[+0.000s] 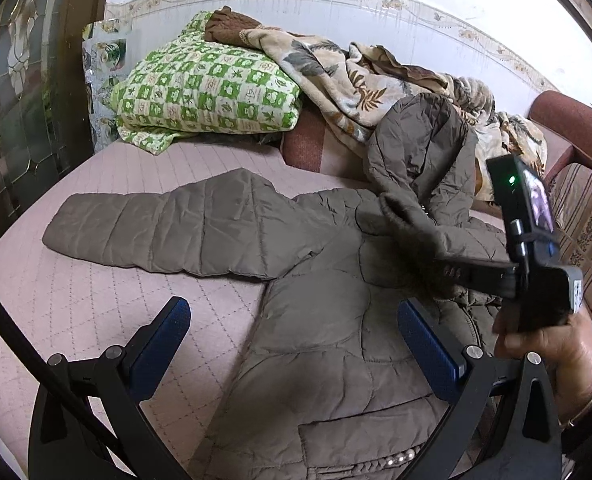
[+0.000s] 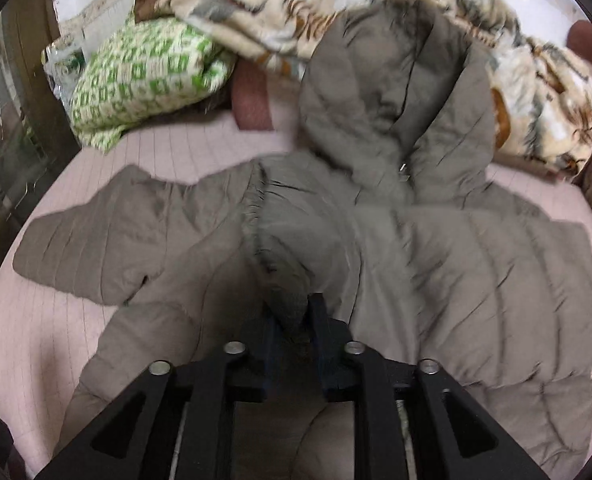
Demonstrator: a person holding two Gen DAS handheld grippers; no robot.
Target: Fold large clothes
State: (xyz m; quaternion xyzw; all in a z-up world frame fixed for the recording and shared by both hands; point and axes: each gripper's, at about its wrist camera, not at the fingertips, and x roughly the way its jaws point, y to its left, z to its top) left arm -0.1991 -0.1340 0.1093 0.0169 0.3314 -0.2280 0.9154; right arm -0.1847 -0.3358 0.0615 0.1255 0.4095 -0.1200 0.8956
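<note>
A grey-brown padded hooded coat (image 1: 328, 320) lies spread on the pink quilted bed (image 1: 76, 300). One sleeve (image 1: 156, 232) stretches out to the left and the hood (image 1: 420, 140) leans against the bedding behind. My left gripper (image 1: 292, 340) is open and empty above the coat's body. My right gripper (image 2: 290, 320) is shut on a fold of the coat (image 2: 288, 304) near its middle and holds it slightly raised; it also shows in the left wrist view (image 1: 452, 272), held by a hand. In the right wrist view the hood (image 2: 392, 92) stands at the top centre.
A green-and-white checked quilt (image 1: 204, 92) and a beige leaf-patterned blanket (image 1: 356, 76) are piled at the back of the bed. A reddish cushion (image 1: 304, 144) lies under them. A patterned sofa arm (image 1: 584, 216) is at the right, a glass door (image 1: 24, 112) at the left.
</note>
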